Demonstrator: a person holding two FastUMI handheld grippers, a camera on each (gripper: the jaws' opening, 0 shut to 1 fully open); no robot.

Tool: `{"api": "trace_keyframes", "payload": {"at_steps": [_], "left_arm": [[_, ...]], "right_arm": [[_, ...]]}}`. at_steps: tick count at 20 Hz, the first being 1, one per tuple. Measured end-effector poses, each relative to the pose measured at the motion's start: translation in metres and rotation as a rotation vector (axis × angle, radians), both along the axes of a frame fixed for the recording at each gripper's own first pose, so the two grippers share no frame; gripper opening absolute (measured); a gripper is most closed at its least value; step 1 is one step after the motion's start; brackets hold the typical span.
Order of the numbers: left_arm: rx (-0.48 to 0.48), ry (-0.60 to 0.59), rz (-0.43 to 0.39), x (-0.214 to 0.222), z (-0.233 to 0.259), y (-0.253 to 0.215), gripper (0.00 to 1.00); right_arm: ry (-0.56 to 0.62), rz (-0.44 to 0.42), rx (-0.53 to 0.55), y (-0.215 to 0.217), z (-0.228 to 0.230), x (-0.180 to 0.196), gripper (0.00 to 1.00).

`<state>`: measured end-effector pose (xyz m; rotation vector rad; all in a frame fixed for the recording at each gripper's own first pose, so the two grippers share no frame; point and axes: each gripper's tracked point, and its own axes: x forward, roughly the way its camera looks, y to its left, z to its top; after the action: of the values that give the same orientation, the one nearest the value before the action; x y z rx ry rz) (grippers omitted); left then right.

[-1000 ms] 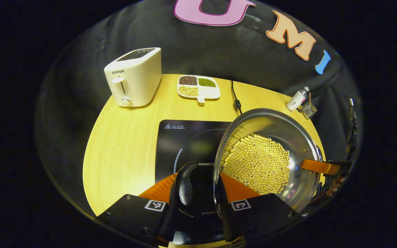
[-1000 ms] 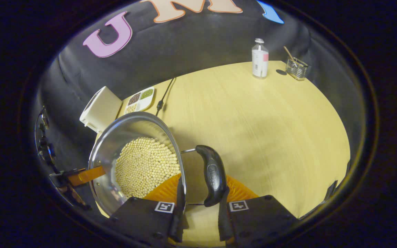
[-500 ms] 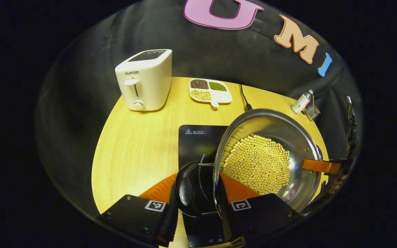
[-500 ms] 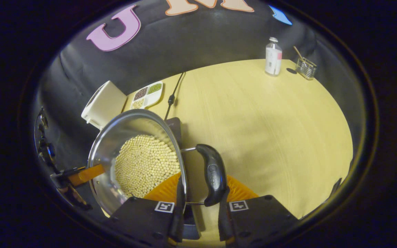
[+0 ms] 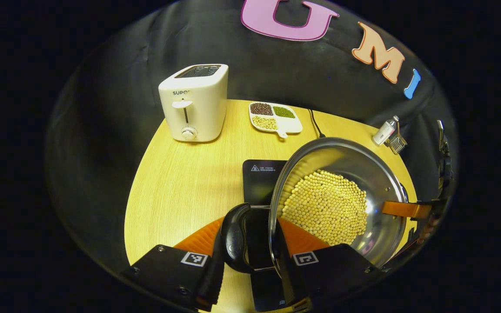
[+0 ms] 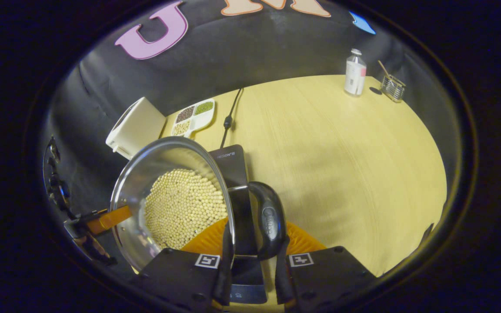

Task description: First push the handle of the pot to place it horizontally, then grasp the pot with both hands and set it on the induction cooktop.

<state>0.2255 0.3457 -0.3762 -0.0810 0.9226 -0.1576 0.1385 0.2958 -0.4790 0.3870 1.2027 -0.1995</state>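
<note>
While held aloft: 1 pot, 2 handles, 2 grippers, 1 cooktop.

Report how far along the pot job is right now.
Done: both handles lie level, each claw closed on one, the left claw and the right claw. In hand: the pot of beans is carried over the induction cooktop. Left: lower it onto the cooktop and let go.
</note>
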Motion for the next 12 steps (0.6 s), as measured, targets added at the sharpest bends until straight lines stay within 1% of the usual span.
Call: {"api": "trace_keyframes", "payload": {"at_steps": [1,2,3,4,5,6,7,8,9,11,12], "left_arm": [[0.005,0.003,-0.004,0.0,0.0,0.0,0.57],[0.008,0.006,-0.007,-0.001,0.0,0.0,0.59],[0.011,0.001,-0.005,0.0,0.0,0.0,0.61],[0.015,0.001,-0.002,-0.002,0.0,0.0,0.61],[0.019,0.0,0.002,-0.003,-0.001,0.0,0.63],[0.024,0.005,0.011,-0.006,0.0,0.0,0.65],[0.028,0.008,0.024,-0.009,0.0,0.0,0.63],[0.035,0.0,0.03,-0.01,0.002,-0.001,0.65],[0.047,-0.022,0.03,-0.009,0.006,0.0,0.65],[0.081,-0.085,0.036,-0.001,0.019,0.004,0.67],[0.099,-0.111,0.036,0.002,0.026,0.005,0.69]], "right_arm": [[0.002,-0.002,0.002,0.0,0.001,-0.002,0.36],[0.001,-0.01,0.005,-0.001,-0.001,-0.002,0.36],[0.0,-0.014,0.011,0.0,-0.001,-0.003,0.43],[0.005,-0.011,0.014,0.001,-0.001,-0.005,0.43],[0.007,-0.009,0.02,0.0,-0.003,-0.007,0.4],[0.009,-0.011,0.026,-0.002,0.0,-0.009,0.47],[0.008,-0.012,0.03,-0.001,0.0,-0.013,0.41],[0.002,-0.014,0.033,-0.002,0.0,-0.014,0.46],[-0.005,-0.018,0.034,-0.002,0.002,-0.016,0.51],[-0.013,-0.009,0.051,0.004,0.007,-0.021,0.51],[-0.018,-0.004,0.055,0.004,0.01,-0.018,0.52]]}}
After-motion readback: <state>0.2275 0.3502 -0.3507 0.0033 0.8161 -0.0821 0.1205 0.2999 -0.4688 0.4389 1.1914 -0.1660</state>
